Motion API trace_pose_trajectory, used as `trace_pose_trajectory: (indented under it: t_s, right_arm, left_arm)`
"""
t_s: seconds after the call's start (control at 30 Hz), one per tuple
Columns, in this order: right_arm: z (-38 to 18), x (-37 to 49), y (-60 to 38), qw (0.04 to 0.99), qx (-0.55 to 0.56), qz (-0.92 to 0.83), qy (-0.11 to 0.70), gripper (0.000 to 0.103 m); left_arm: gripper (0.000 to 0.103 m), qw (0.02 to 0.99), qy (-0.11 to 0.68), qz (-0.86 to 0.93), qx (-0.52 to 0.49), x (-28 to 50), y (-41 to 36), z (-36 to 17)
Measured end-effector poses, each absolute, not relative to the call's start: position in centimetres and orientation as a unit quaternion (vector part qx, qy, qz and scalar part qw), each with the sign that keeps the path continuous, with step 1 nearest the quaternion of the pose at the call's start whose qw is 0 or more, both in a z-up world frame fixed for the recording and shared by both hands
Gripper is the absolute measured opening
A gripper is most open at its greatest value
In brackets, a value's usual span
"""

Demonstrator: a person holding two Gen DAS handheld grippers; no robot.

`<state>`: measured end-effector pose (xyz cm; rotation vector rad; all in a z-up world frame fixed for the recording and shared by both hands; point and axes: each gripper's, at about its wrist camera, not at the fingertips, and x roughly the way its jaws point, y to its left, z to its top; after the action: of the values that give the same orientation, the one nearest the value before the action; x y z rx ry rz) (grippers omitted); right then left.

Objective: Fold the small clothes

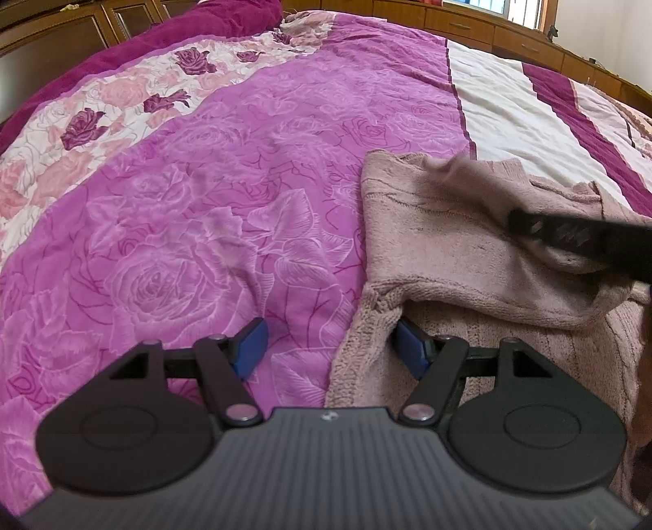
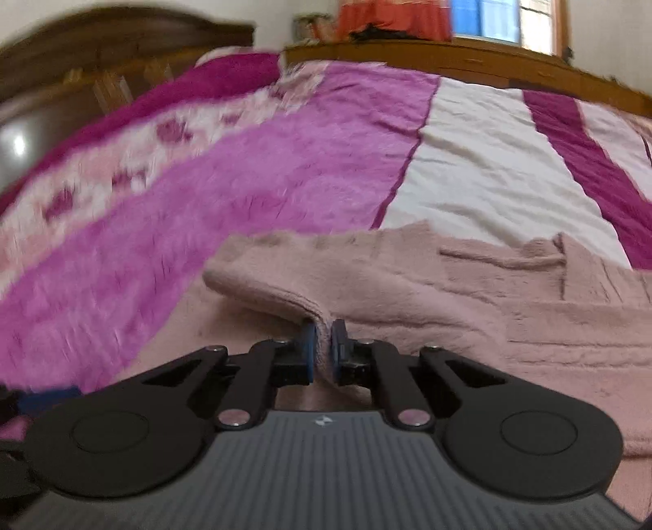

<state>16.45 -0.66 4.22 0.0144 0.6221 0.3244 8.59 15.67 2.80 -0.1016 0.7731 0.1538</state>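
Observation:
A dusty-pink knit sweater [image 1: 460, 252] lies on the bed at the right of the left wrist view; a fold of it is lifted over the lower layer. My left gripper [image 1: 332, 346] is open, low over the bedspread, with the sweater's left edge between its blue pads; the right pad [image 1: 411, 346] sits under the fold. My right gripper [image 2: 322, 350] is shut on a pinched ridge of the pink sweater [image 2: 468, 293]. Its dark body [image 1: 587, 240] shows blurred at the right edge of the left wrist view, above the sweater.
The bed is covered by a magenta rose-patterned bedspread [image 1: 212, 212] with white [image 1: 509, 114] and dark purple stripes. A wooden headboard [image 2: 102, 53] stands at the far left. A wooden ledge [image 2: 448, 57] and a window [image 2: 501, 20] lie beyond the bed.

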Motion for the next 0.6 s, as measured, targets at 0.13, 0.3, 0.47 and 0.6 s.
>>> trace_pose_trajectory:
  t_s: [0.13,0.3,0.47,0.6]
  right_arm:
    - [6.3,15.6,-4.1,0.954,0.047,0.132,0.267,0.007]
    - [8.4,14.7,-10.1,0.961,0.109,0.09,0.239,0.007]
    - [9.0,13.5,-16.2,0.959,0.164,0.043,0.225,0.007]
    - [7.4,12.6,-19.7,0.953,0.191,0.006,0.237,0.007]
  left_arm:
    - [0.07,0.922,0.376,0.076,-0.048,8.6,15.7,2.8]
    - [0.07,0.922,0.376,0.075,-0.046,8.6,15.7,2.7]
    - [0.07,0.923,0.375,0.075,-0.042,8.6,15.6,2.7]
    - [0.071,0.923,0.375,0.075,-0.041,8.6,15.5,2.7]
